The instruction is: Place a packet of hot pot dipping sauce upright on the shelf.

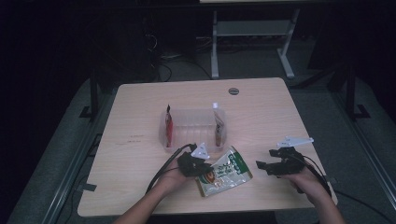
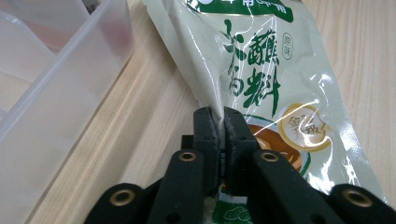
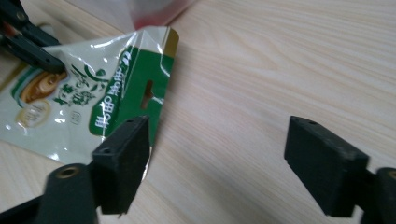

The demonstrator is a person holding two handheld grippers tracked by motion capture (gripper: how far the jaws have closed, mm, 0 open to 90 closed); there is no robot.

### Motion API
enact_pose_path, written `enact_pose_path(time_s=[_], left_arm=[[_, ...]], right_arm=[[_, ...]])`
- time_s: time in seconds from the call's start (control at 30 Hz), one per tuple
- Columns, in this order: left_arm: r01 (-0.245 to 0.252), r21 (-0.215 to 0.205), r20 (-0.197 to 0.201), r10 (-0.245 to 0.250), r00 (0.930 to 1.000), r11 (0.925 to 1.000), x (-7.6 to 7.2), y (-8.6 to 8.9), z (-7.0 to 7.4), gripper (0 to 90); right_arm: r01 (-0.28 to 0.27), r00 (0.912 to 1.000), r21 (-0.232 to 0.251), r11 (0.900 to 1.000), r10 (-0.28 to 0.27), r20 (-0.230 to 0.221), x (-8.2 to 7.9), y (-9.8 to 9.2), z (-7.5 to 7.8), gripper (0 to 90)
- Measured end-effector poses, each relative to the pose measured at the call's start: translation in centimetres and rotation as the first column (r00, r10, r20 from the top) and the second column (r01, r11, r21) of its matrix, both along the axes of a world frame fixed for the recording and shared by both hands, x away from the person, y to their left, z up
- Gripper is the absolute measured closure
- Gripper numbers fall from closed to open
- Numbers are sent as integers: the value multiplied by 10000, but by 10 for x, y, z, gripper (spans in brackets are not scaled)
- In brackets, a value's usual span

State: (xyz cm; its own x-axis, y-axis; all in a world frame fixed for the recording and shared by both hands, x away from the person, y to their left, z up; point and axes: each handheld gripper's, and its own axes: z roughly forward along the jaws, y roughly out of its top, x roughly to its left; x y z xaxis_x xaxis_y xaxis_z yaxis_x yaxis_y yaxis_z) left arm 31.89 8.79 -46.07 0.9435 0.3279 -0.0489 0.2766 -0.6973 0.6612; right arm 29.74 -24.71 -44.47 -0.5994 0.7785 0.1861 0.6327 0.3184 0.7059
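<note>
- Your left gripper (image 1: 201, 164) is clamped on the pale green snack packet (image 1: 225, 171). In the left gripper view its two black jaws are pressed together on a pinched fold along the packet's edge (image 2: 219, 112).
- The packet (image 2: 275, 88) lies on the wooden table (image 1: 261, 112), near the front edge, between your two hands. It sits at a slant, with its dark green header end pointing toward the clear plastic bin (image 1: 192, 120).
- That bin stands near the middle of the table, just beyond the packet. A red sachet (image 1: 169, 125) leans upright at its left end, and an orange sachet with a white top (image 1: 217, 122) stands at its right end.
- In the left gripper view the bin's translucent wall (image 2: 60, 93) runs along the left, just beside the packet.
- Your right gripper (image 1: 267, 164) is released, jaws spread wide, resting low over bare table to the right of the packet and apart from it.
- In the right gripper view its jaws frame open wood (image 3: 219, 140), and the packet's header with its hang slot (image 3: 140, 84) lies just beyond the left jaw. Your left gripper's jaws (image 3: 28, 42) show on the packet at the far left.
</note>
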Motion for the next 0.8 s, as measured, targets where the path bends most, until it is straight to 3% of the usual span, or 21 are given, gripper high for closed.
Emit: enact_pose_path(time_s=[0.13, 0.23, 0.3, 0.4, 0.47, 0.6, 0.8], left_arm=[[-247, -339, -309, 237, 9992, 9991, 1, 2, 1, 889], [-212, -495, -445, 190, 9988, 9985, 1, 4, 2, 891], [-214, -668, -557, 177, 9983, 9975, 1, 4, 3, 892], [-193, -939, -535, 143, 9985, 9954, -1, 5, 8, 893], [-137, -1013, -395, 97, 9992, 9948, -3, 6, 12, 894], [23, -1182, -266, -54, 9996, 9930, -7, 7, 17, 894], [261, -1521, 23, -261, 9997, 9880, -14, 13, 30, 895]], right_arm=[[-94, 9999, 114, 9999, 95, -139, 0, 1, -2, 212], [-146, 9974, -22, 9999, 144, -707, 3, 5, -1, 215], [-111, 9987, -311, 9995, 95, -506, 2, 9, 2, 224], [-617, 9973, -22, 9981, 616, -407, -1, 14, 10, 163], [-830, 9922, 489, 9953, 871, -889, -1, 17, 13, 186], [-1305, 9863, 760, 9885, 1372, -920, -3, 24, 13, 196], [-1966, 9777, 1337, 9713, 2045, -480, -4, 37, 15, 189]])
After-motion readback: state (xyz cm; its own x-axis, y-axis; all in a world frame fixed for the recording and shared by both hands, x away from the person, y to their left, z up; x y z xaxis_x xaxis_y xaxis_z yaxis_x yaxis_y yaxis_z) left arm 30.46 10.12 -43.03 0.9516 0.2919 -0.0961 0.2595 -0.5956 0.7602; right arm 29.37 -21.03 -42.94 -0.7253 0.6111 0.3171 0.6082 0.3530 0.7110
